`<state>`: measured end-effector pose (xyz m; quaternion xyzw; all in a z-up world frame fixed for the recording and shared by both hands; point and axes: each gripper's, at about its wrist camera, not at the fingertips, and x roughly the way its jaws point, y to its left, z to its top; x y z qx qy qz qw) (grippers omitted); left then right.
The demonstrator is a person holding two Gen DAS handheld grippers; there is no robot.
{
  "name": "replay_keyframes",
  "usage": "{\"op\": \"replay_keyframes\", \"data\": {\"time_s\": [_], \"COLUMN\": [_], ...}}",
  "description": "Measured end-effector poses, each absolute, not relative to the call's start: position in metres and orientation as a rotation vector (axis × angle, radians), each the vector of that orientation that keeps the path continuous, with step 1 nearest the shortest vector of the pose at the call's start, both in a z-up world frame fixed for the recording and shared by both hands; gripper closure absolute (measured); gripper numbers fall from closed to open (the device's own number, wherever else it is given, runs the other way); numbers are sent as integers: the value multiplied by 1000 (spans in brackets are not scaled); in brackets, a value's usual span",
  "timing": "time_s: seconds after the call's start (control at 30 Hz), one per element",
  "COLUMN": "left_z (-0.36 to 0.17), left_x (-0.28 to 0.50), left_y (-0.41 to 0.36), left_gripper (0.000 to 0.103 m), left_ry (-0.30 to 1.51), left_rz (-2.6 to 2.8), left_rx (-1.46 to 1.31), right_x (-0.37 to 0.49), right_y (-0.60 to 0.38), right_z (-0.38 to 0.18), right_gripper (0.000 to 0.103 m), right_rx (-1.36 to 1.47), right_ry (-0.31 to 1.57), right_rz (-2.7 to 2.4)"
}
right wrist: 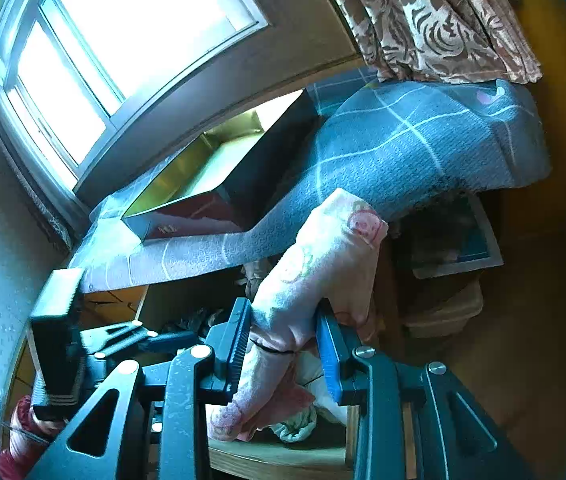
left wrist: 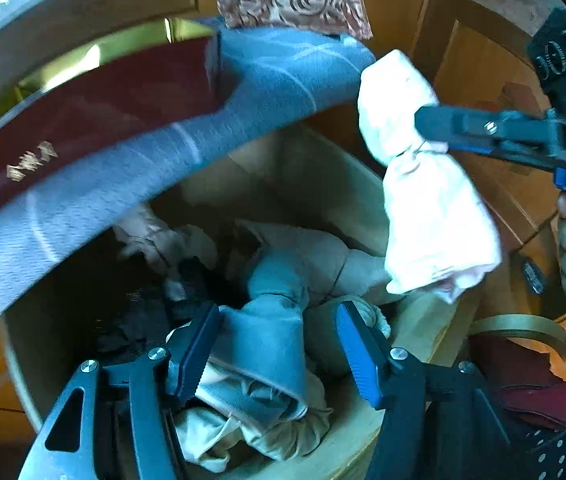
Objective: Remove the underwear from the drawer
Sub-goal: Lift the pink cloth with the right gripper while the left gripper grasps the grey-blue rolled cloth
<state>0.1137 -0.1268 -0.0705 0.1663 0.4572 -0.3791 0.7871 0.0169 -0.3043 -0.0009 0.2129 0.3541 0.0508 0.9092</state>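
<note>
The right tongs (right wrist: 283, 344) are clamped on a rolled pale pink underwear (right wrist: 323, 264), held in the air above the open wooden drawer (left wrist: 363, 432). The left tongs (left wrist: 279, 352) stand apart over a grey-blue garment (left wrist: 267, 344) inside this drawer, among other clothes. A blue cloth (right wrist: 423, 140) covers the table above.

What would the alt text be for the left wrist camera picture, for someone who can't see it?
The right gripper holds a rolled pale pink garment above an open wooden drawer of folded underwear. The left gripper is open around a blue-grey garment in it.
</note>
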Motion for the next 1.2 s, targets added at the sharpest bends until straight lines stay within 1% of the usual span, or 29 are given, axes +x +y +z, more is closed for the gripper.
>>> {"op": "replay_keyframes", "data": {"time_s": [0.27, 0.43, 0.47, 0.53, 0.57, 0.73, 0.93, 1.2], "left_z": [-90, -98, -100, -104, -106, -99, -78, -63], "left_x": [106, 105, 105, 107, 107, 108, 103, 91], "left_y": [-159, -167, -168, -168, -168, -155, -129, -105], "left_gripper": [42, 42, 42, 49, 57, 68, 70, 70], "left_ry": [993, 973, 979, 991, 989, 1002, 974, 913], "left_rz": [-791, -758, -755, -742, -718, -730, -739, -708], "left_rx": [617, 683, 676, 663, 669, 562, 416, 317], "right_x": [13, 9, 8, 7, 6, 3, 4, 10], "right_y": [-311, -315, -315, -316, -317, -319, -318, -313], "right_z": [-1, 0, 1, 1, 1, 2, 0, 0], "right_gripper": [70, 70, 70, 70, 70, 70, 70, 70], "right_rx": [465, 472, 472, 475, 480, 487, 495, 487], "right_ry": [720, 710, 707, 705, 704, 699, 697, 703], "right_rz": [109, 104, 101, 101, 99, 89, 95, 107]}}
